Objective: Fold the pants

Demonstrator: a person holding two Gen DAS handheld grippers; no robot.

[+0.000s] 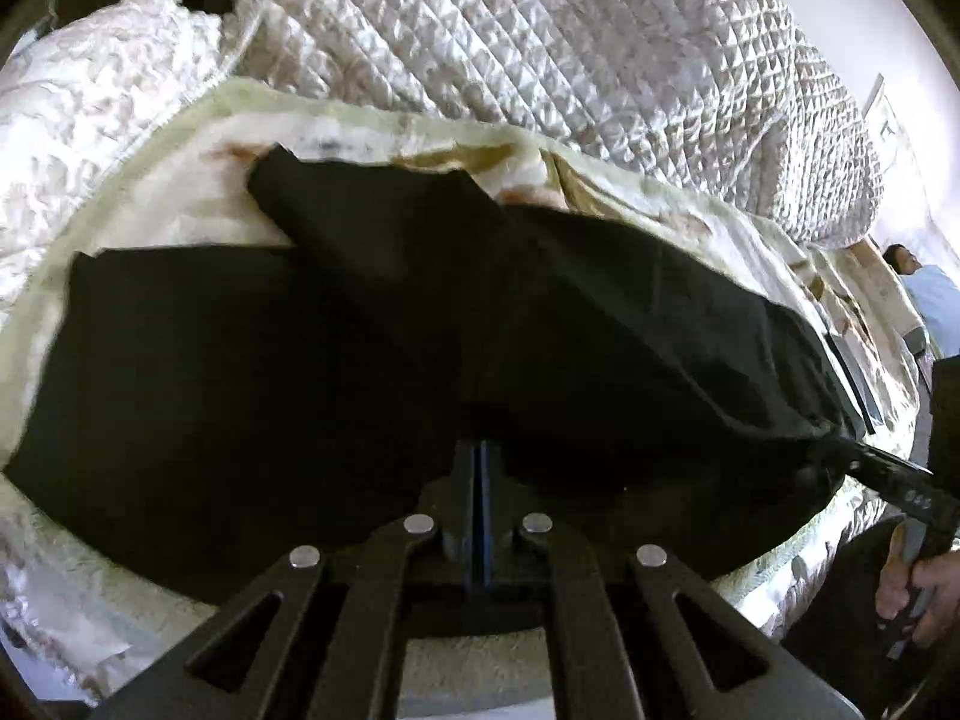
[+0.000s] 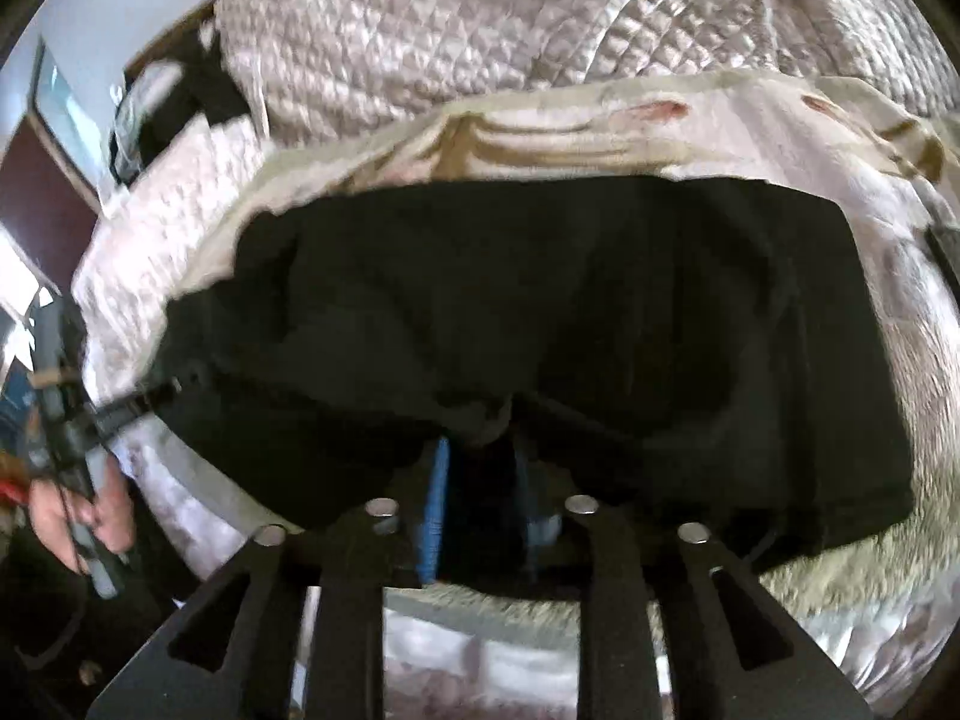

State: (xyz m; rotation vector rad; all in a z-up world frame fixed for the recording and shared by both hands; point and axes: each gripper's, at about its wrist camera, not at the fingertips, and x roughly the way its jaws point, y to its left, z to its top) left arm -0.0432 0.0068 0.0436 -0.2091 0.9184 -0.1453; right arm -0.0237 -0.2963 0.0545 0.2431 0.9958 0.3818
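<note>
Black pants lay spread on the patterned sheet, one edge lifted between both grippers: left gripper clamped shut on fabric, right gripper part-open around a bunched fold.

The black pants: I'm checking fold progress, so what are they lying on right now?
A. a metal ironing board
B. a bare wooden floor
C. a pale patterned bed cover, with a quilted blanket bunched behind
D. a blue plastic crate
C: the black pants spread over a pale patterned cover, and a quilted blanket is heaped behind them.
</note>
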